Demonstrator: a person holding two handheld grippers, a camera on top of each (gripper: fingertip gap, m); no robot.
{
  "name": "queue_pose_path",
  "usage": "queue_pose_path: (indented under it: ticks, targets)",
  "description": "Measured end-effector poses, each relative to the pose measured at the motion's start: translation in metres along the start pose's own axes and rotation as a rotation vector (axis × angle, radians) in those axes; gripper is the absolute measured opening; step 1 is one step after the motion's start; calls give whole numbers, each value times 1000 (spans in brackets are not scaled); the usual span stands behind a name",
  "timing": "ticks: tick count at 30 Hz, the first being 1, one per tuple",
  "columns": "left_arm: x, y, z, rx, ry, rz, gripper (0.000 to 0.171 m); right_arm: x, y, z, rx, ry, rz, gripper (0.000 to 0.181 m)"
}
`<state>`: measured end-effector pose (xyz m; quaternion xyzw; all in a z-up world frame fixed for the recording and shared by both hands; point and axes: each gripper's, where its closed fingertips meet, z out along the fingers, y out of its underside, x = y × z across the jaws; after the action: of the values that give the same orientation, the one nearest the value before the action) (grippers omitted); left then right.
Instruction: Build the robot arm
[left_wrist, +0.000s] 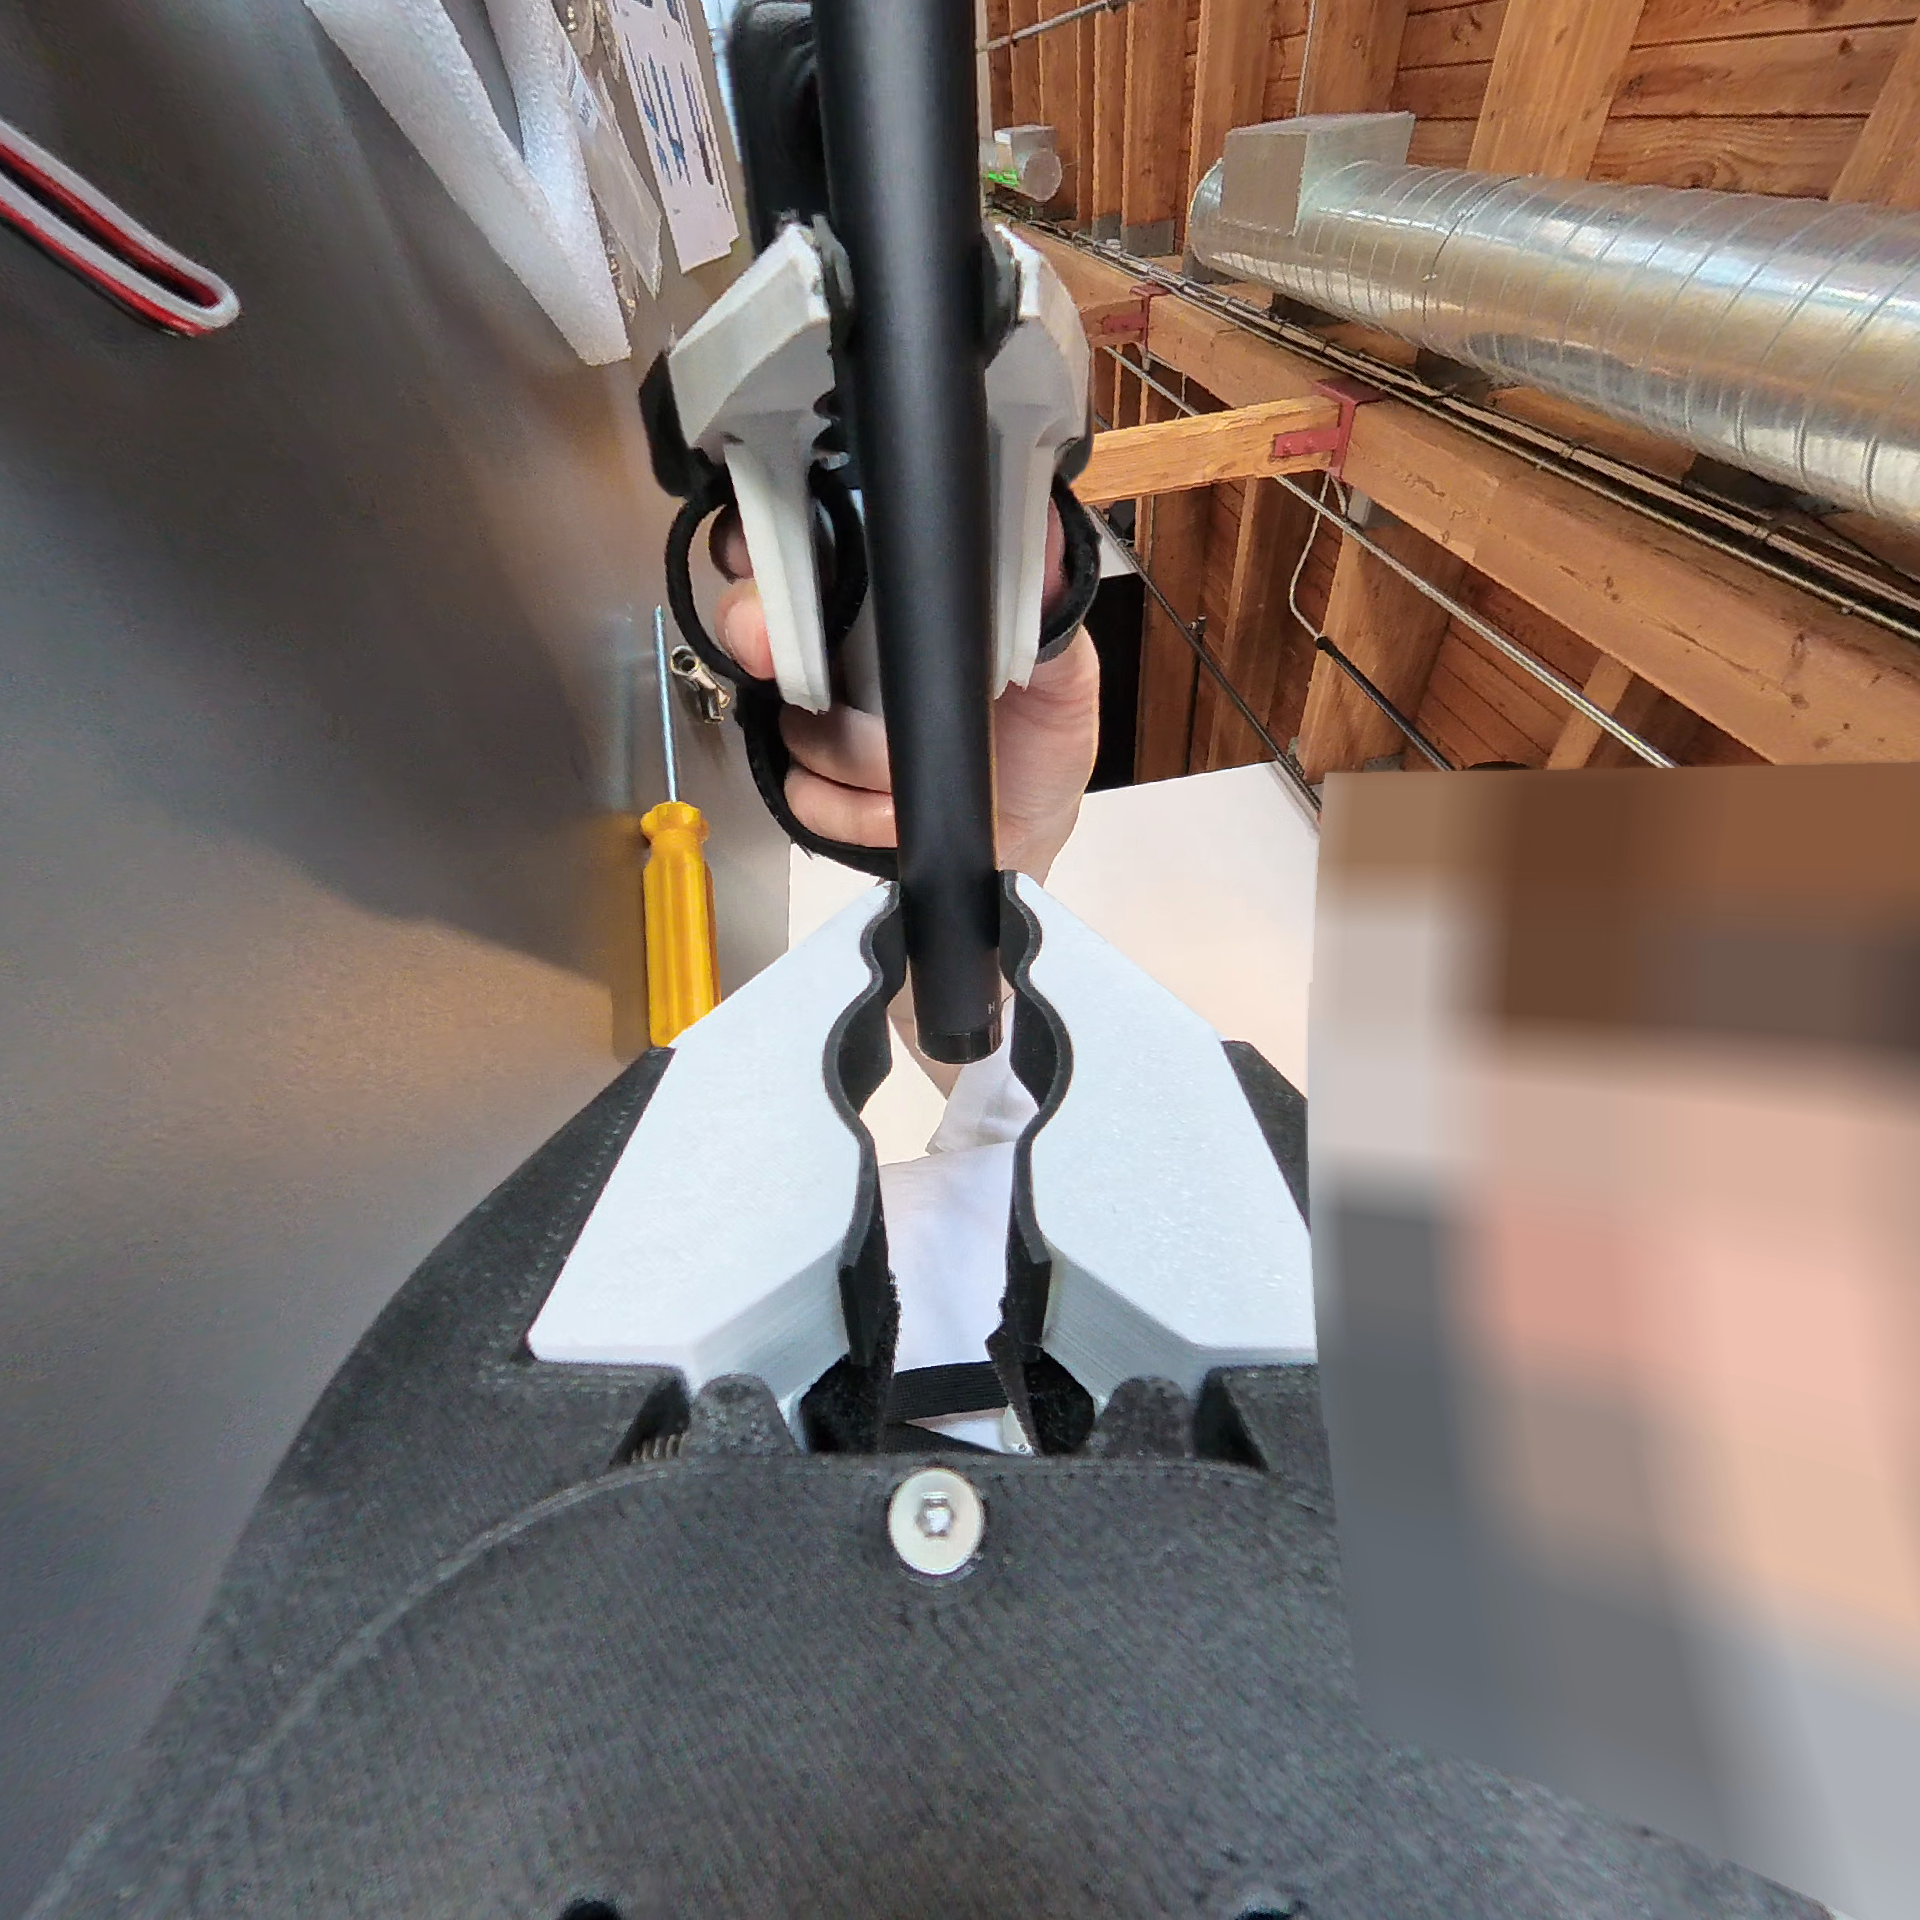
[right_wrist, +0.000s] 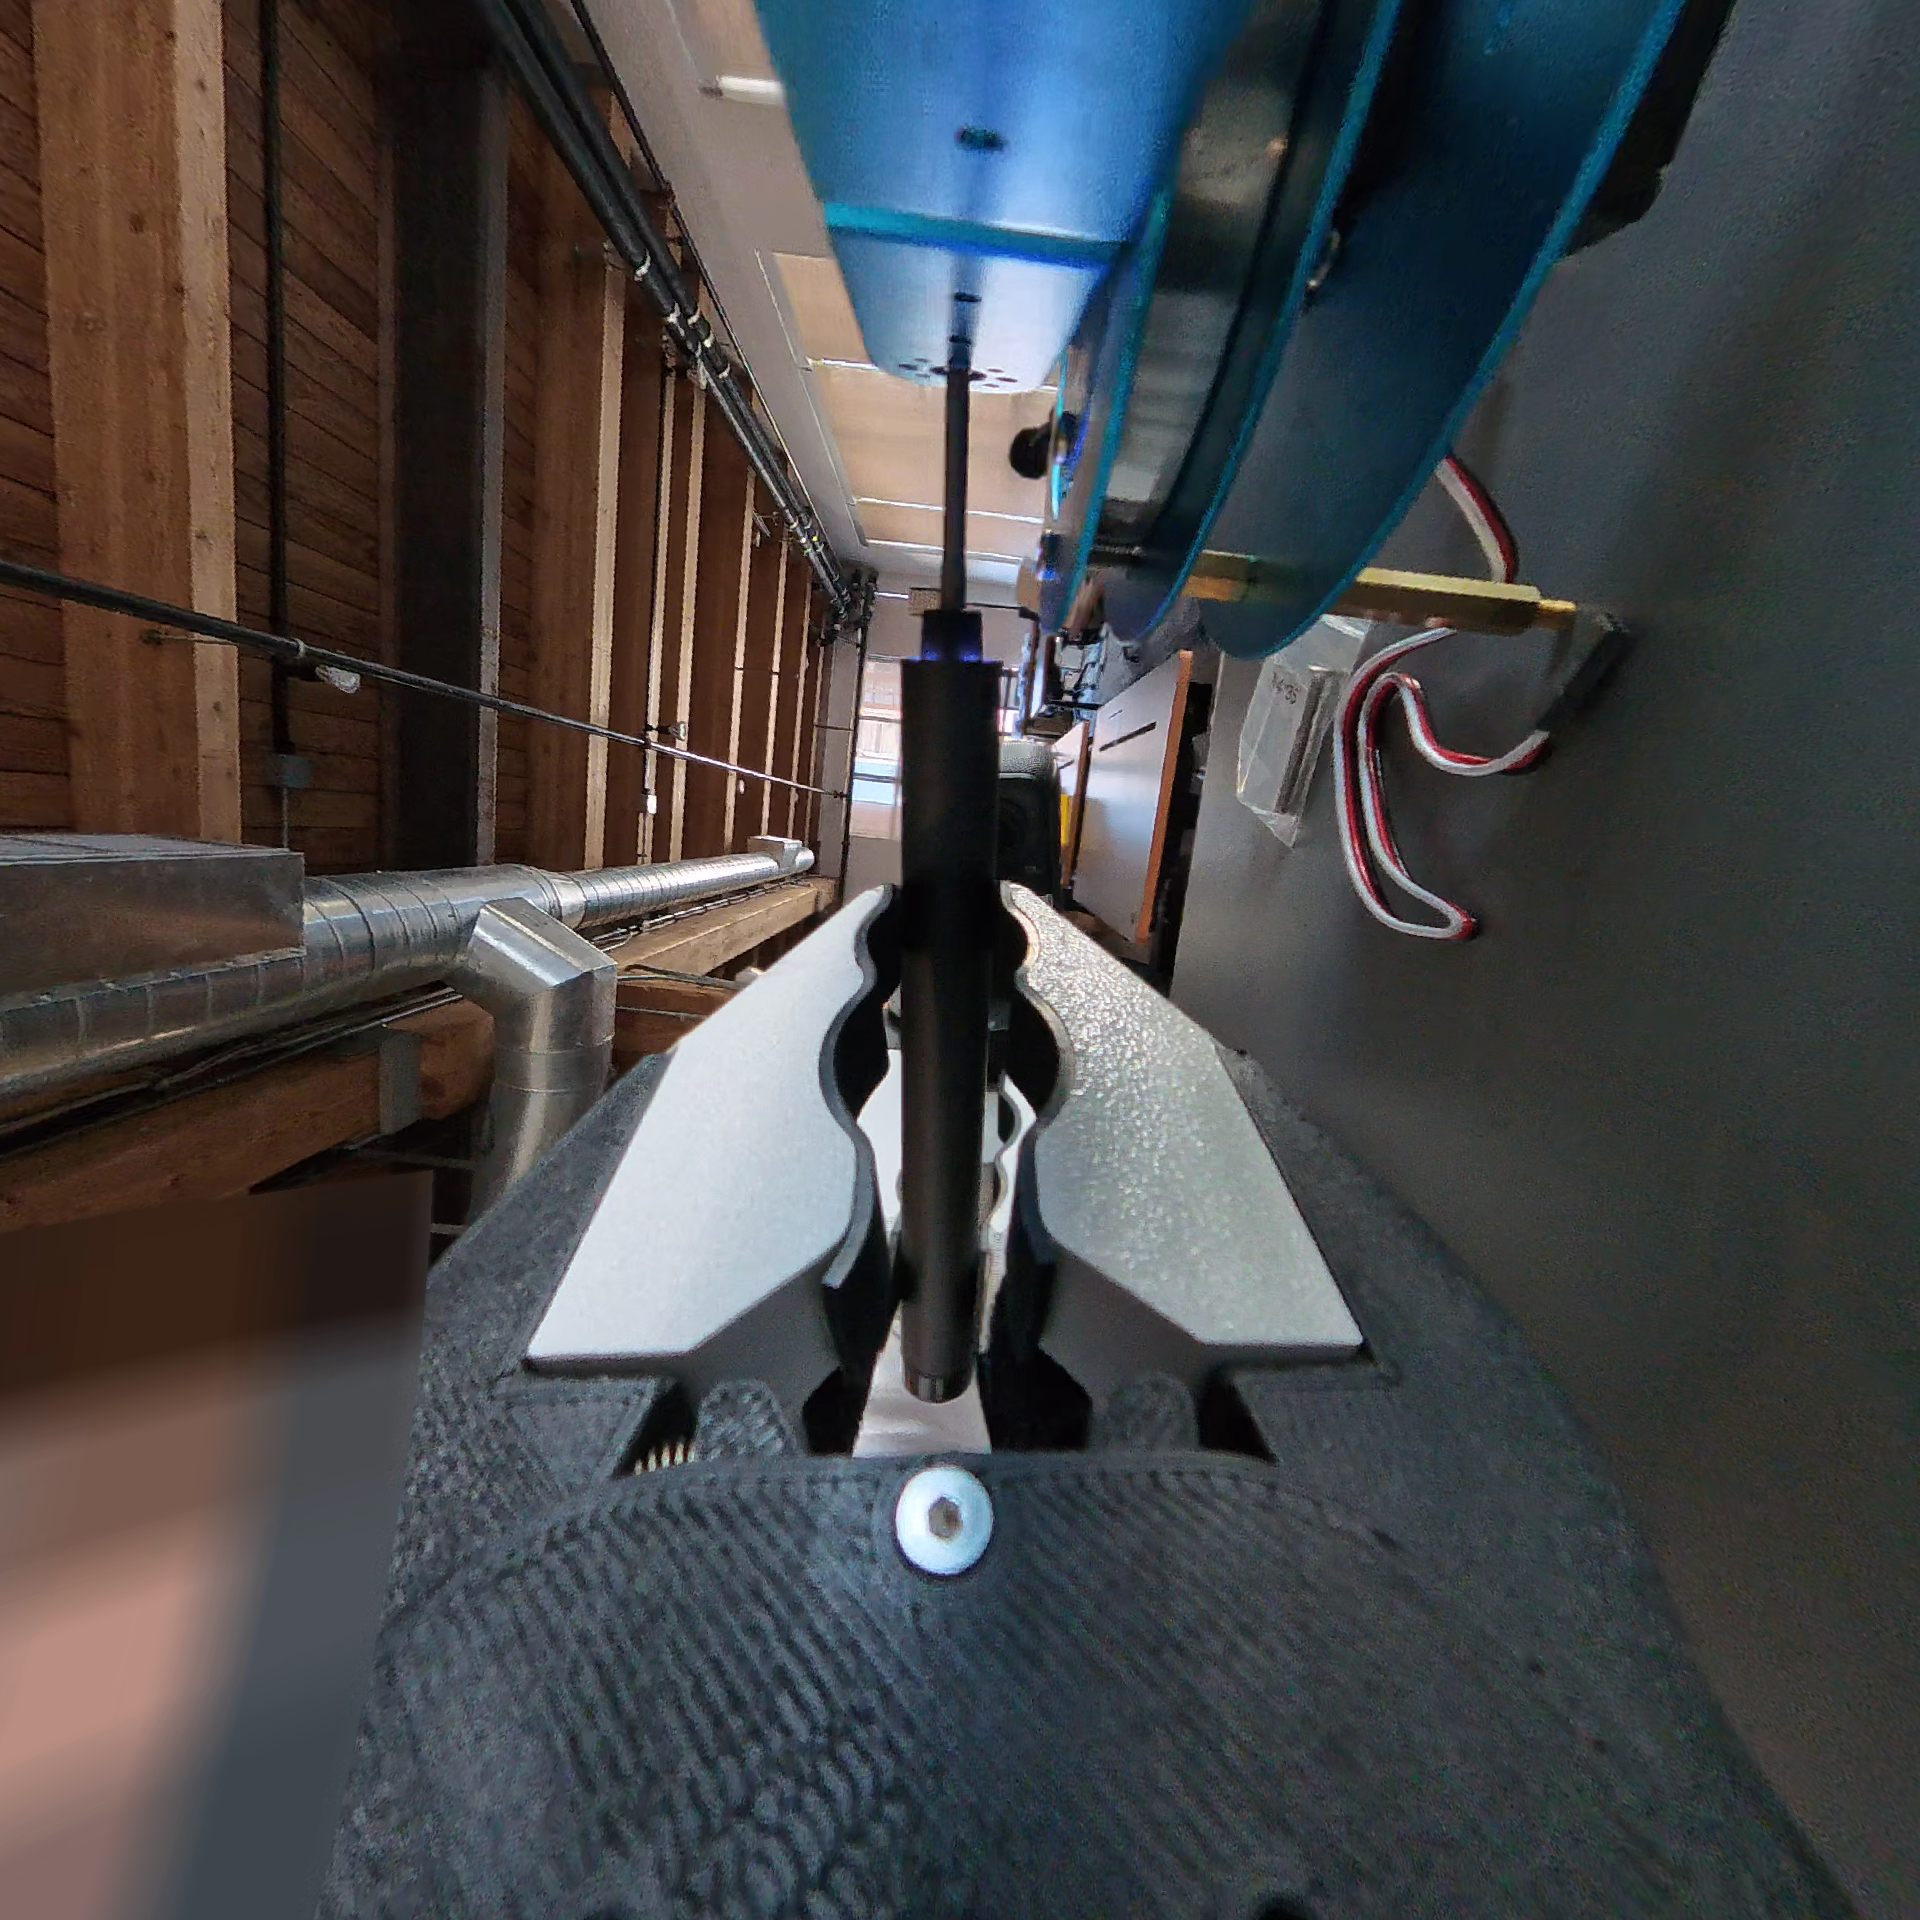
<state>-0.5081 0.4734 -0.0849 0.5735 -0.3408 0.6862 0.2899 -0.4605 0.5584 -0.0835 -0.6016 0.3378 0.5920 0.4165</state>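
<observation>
Left gripper (left_wrist: 951, 925) clamped on black rod (left_wrist: 925, 520), running toward 12 o'clock. Right gripper (right_wrist: 943, 925) clamped likewise, yellow screwdriver (left_wrist: 677, 914) probably at 9 o'clock.

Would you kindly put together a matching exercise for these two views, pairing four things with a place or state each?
Things:
1. black tube
2. yellow screwdriver
3. silver duct
4. red and white cable

Descriptions:
A. runs along the wooden beams
B. looped against the grey panel
C. gripped by both the left tongs and right tongs
D. stands beside the grey wall

Pairs: 1-C, 2-D, 3-A, 4-B
</observation>
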Motion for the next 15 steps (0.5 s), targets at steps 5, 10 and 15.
queue_pose_path:
  ticks: [5, 10, 15]
  targets:
    - [1, -1, 1, -1, 11, -5, 15, -2, -2, 0, 13, -23, 6, 17]
    - [1, -2, 0, 1, 13, -9, 15, -1, -2, 0, 19, -36, 18, 15]
    - [1, -2, 0, 1, 13, -8, 15, -1, -2, 0, 15, -36, 26, 15]
